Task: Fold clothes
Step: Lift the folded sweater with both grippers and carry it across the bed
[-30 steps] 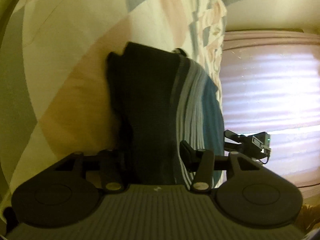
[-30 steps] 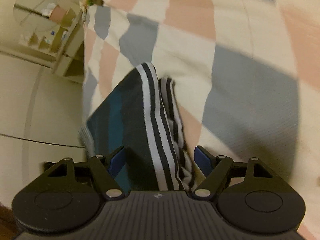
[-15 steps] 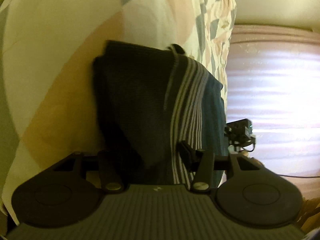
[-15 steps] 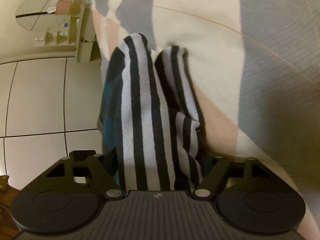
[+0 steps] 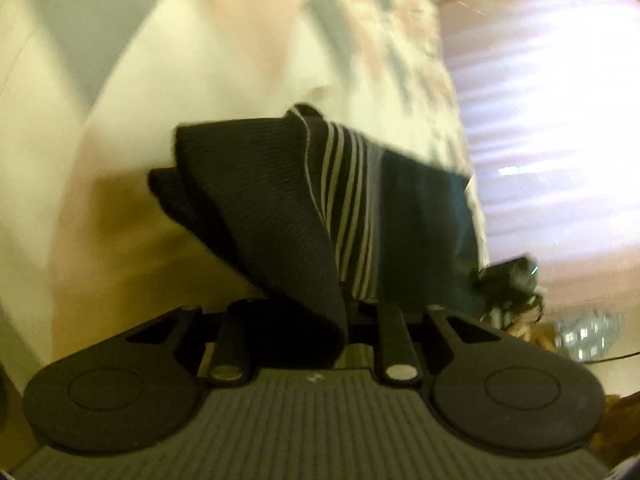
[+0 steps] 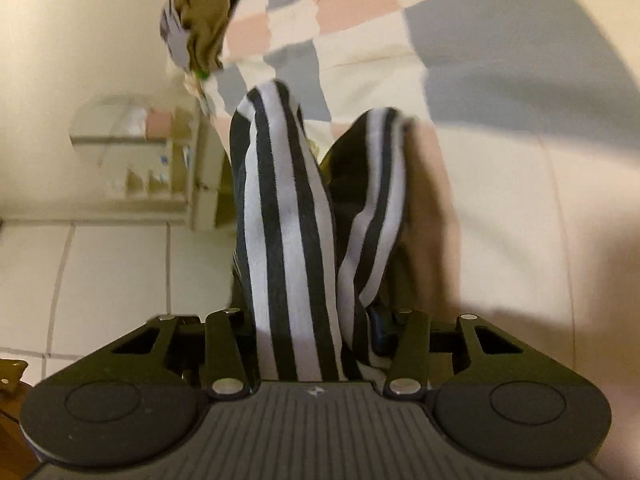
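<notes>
Gripping the striped garment (image 6: 288, 240) in my right gripper (image 6: 316, 344), my left gripper (image 5: 308, 320) clamping its dark edge, above the checked bedspread (image 6: 500, 168).

Garment (image 5: 304, 216) between left claw (image 5: 308, 316) fingers, over bedspread (image 5: 224, 60); clothes heap (image 6: 200, 28) behind on bedspread

Striped garment (image 6: 288, 240) bunched between my right jaws, black and white bands running up off the checked bedspread (image 6: 500, 200). On my left side it (image 5: 280, 208) shows black ribbed cloth, thin stripes, a dark teal panel, draped over that bedspread.
</notes>
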Demonstrator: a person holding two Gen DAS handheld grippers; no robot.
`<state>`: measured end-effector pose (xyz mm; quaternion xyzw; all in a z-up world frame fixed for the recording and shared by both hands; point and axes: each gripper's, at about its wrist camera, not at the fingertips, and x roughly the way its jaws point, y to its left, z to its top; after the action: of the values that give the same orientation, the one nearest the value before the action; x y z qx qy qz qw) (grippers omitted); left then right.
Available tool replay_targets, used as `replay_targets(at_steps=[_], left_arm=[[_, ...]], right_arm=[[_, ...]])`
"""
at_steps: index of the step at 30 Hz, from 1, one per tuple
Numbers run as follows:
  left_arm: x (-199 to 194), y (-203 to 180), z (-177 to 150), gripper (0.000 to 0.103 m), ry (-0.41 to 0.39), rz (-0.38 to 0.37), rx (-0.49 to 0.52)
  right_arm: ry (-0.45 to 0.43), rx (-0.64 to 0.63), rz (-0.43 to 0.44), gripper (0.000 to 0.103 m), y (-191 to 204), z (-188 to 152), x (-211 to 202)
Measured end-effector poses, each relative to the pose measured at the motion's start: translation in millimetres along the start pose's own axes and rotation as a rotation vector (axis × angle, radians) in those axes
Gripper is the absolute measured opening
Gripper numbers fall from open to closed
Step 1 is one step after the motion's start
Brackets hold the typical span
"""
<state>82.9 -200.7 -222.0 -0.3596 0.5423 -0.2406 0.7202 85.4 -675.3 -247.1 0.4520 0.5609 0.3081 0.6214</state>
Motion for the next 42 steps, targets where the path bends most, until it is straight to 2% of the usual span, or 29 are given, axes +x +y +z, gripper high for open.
replay_targets(at_steps=[2, 6, 9, 13, 15, 18, 21, 24, 27, 31, 34, 36, 38, 40, 42], left_arm=[[6, -28, 13, 0.018, 0.046, 0.007, 0.1], [44, -85, 23, 0.018, 0.175, -0.033, 0.267], [85, -136, 7, 0.018, 0.283, -0.095, 0.397], [152, -217, -36, 0.018, 0.447, -0.195, 0.569], [190, -265, -72, 0.018, 0.549, -0.246, 0.659], [244, -335, -148, 0.018, 0.708, -0.322, 0.792], [310, -407, -234, 0.018, 0.862, -0.405, 0.921], [361, -469, -336, 0.018, 1.01, -0.482, 1.065], [401, -512, -432, 0.018, 1.121, -0.541, 1.19], [447, -545, -542, 0.018, 1.228, -0.549, 1.315], [476, -539, -608, 0.019, 1.282, -0.471, 1.427], [492, -532, -628, 0.021, 1.283, -0.403, 1.473], [509, -534, -621, 0.026, 1.329, -0.371, 1.388], [516, -541, -606, 0.035, 1.343, -0.363, 1.329], [522, -544, -595, 0.057, 1.362, -0.354, 1.299]], right_arm=[[-0.099, 0.054, 0.035, 0.044, -9, -39, -27], [-0.365, 0.159, 0.082, 0.044, -27, -131, -86], [-0.583, 0.248, 0.101, 0.044, -39, -215, -129], [-0.895, 0.363, 0.115, 0.044, -49, -341, -179], [-1.054, 0.415, 0.11, 0.044, -51, -405, -200], [-1.298, 0.491, 0.099, 0.044, -52, -502, -223], [-1.552, 0.575, 0.098, 0.044, -56, -591, -230], [-1.794, 0.647, 0.12, 0.044, -67, -661, -225], [-2.021, 0.687, 0.154, 0.044, -86, -704, -211], [-2.256, 0.778, 0.227, 0.044, -127, -731, -176], [-2.314, 0.889, 0.308, 0.044, -162, -736, -149], [-2.319, 0.881, 0.327, 0.045, -170, -732, -140], [-2.303, 0.882, 0.319, 0.048, -164, -725, -136], [-2.28, 0.893, 0.316, 0.054, -161, -725, -139], [-2.253, 0.904, 0.302, 0.06, -158, -725, -145]])
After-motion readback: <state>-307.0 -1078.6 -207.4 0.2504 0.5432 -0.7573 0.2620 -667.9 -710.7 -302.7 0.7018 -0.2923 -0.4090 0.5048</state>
